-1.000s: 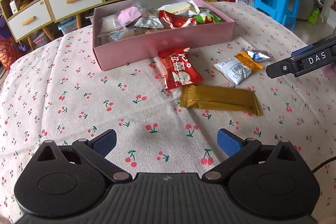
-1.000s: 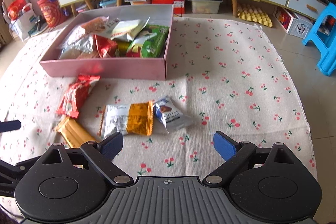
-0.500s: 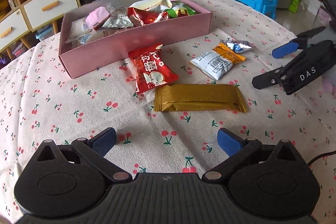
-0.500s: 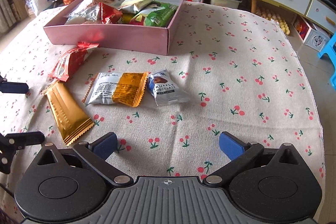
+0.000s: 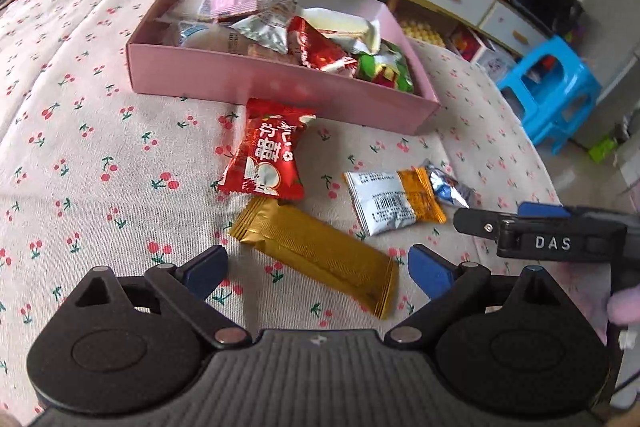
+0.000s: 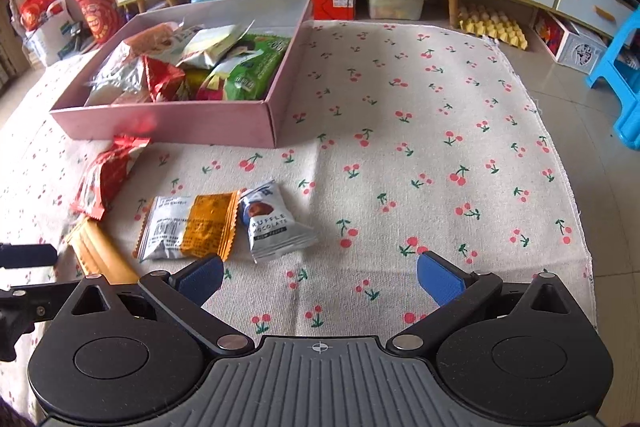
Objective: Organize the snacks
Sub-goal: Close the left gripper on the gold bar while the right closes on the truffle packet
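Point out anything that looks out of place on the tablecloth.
Four snacks lie loose on the cloth in front of the pink box instead of inside it: a red packet, a gold bar, a white-and-orange packet and a small truffle chocolate packet. Nothing looks spilled or torn.

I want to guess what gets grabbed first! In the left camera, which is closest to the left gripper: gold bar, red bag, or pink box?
1. Gold bar, lying between the open left gripper's fingers.
2. Red bag, just beyond.
3. Pink box, farthest back.
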Demonstrator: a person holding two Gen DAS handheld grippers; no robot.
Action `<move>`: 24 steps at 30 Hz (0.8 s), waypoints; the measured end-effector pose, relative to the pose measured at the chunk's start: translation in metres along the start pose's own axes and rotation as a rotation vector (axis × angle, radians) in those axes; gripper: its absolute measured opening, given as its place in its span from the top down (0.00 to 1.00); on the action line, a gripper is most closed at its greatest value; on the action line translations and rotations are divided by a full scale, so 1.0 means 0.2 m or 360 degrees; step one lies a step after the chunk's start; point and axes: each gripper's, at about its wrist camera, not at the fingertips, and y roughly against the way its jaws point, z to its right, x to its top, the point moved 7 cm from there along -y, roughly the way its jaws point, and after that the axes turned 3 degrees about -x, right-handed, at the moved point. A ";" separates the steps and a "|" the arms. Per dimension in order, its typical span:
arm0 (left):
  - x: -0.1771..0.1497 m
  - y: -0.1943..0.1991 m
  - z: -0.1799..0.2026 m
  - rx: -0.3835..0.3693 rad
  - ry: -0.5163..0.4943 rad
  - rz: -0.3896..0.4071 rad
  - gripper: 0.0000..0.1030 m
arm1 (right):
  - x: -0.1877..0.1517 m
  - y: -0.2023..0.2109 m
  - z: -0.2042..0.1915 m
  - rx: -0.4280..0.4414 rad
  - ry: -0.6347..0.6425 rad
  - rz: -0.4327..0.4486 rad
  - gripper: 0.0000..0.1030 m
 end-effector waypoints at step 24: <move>-0.03 0.03 -0.04 0.0179 -0.0244 0.0013 0.58 | 0.07 -0.07 -0.01 0.0111 -0.0205 0.0019 0.29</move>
